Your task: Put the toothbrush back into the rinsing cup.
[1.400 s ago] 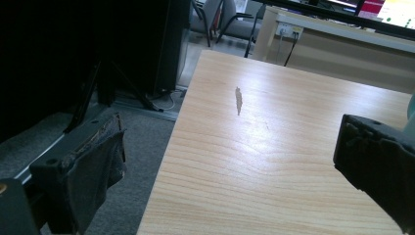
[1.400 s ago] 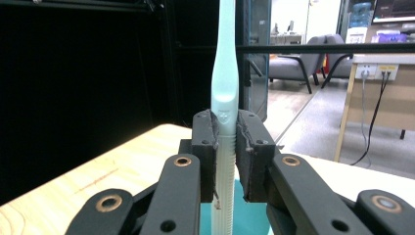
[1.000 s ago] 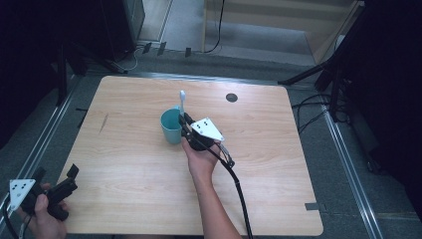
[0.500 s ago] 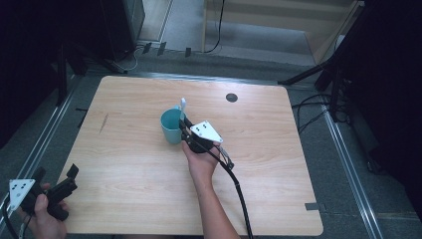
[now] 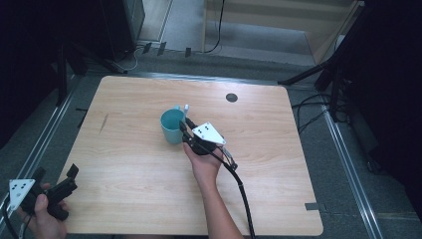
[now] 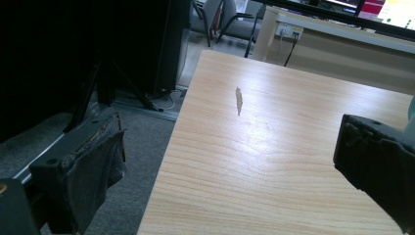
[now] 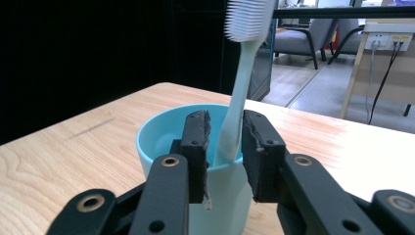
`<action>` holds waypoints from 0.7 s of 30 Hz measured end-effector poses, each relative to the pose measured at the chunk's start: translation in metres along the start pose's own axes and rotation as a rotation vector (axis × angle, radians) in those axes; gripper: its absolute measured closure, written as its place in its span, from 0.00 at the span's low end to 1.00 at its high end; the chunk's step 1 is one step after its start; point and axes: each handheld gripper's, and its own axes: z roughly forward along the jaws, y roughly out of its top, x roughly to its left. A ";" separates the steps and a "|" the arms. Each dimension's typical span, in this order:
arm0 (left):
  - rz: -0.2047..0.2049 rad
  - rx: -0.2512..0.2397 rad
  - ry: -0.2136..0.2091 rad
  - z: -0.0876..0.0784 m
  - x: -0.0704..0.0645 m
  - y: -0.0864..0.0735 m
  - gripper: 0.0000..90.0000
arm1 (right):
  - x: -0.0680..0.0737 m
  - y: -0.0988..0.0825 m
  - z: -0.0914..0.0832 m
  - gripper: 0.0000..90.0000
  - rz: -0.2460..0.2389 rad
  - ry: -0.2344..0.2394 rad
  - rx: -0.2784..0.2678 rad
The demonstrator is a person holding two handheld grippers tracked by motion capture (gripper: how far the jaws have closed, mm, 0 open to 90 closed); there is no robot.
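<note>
The wooden surface [image 5: 149, 189] is carrying the work at a comfortable reach, with a dark round port [image 5: 231, 97] near its far edge and a dark scuff [image 6: 239, 100] toward its left side. A teal cup [image 5: 172, 125] is standing upright near the middle of the surface, mouth up, so that it can be serving as a holder. A pale toothbrush [image 7: 240, 73] is resting inside the cup, handle down and bristles up, leaning against the rim on the right gripper's side; in the high view its head [image 5: 185, 107] is just clearing the cup's far rim.

The right hand-held gripper [image 7: 226, 142] is pointing level at the cup from the near side, its black jaws flanking the toothbrush handle just above the rim. Its jaws have just been opening: a narrow gap is showing on each side of the handle, so the pads are no longer pinching it, and the brush appears to be standing by its own lean. This placement is suggesting a release into the cup.

The left hand-held gripper [image 5: 52, 191] is waiting at the near left corner, well apart from the cup, jaws spread and holding nothing, keeping clear of the working hand.
</note>
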 end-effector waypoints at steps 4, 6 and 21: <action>0.003 0.002 0.000 0.000 0.000 0.000 0.00 | -0.003 0.000 -0.007 0.75 -0.016 -0.013 0.001; 0.004 0.002 0.001 0.000 0.000 0.000 0.00 | -0.005 0.000 -0.009 0.74 -0.024 -0.009 0.004; 0.008 0.001 0.003 0.000 0.000 0.000 0.00 | -0.045 -0.007 -0.046 0.60 0.018 -0.101 0.018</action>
